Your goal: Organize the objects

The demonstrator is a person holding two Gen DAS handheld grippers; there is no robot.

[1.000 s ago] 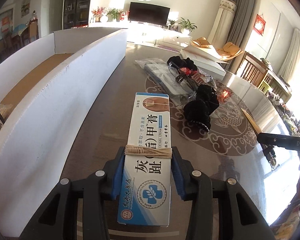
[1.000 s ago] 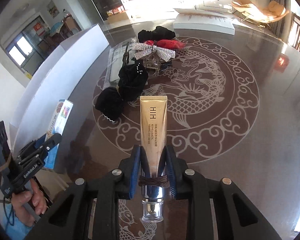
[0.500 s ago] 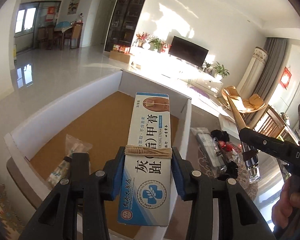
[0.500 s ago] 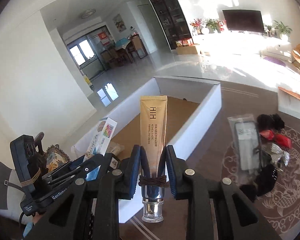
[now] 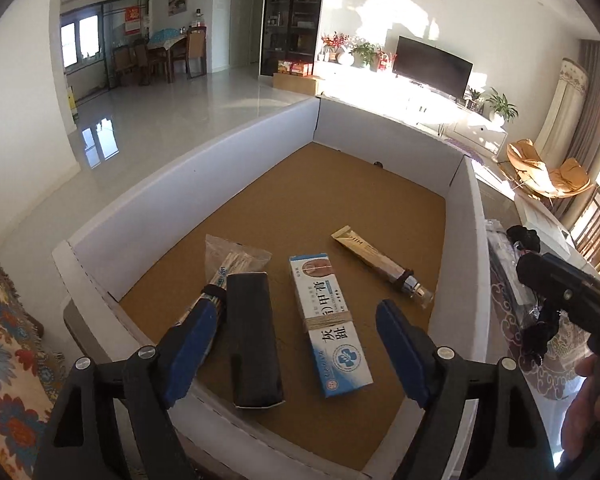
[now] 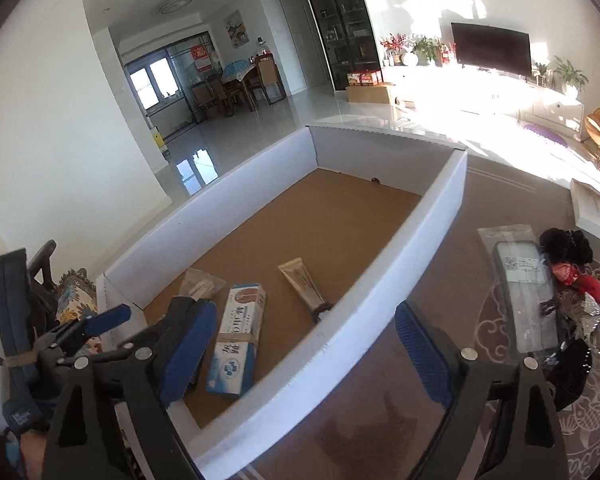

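Note:
A white box with a cork floor (image 5: 340, 200) fills the left wrist view. On the floor lie a blue-and-white nail cream carton (image 5: 330, 328), a gold tube (image 5: 376, 266), a black case (image 5: 252, 340) and a bag of sticks (image 5: 230, 260). My left gripper (image 5: 296, 340) hovers over the near end, its jaws opening, holding nothing. My right gripper (image 6: 304, 344) hangs above the box's right wall (image 6: 380, 300), its jaws opening, nothing between them. The carton (image 6: 236, 340) and tube (image 6: 302, 284) lie loose below.
Right of the box, on the brown patterned table (image 6: 440, 420), lie a clear packet (image 6: 524, 288), black hair ties (image 6: 566, 244), a red item (image 6: 580, 280) and a silver bow (image 6: 592, 312). A floral cushion (image 5: 4, 340) sits left of the box.
Both grippers swung left from the table to above the box and opened. The carton left the left gripper and the gold tube left the right one; both now lie on the cork floor.

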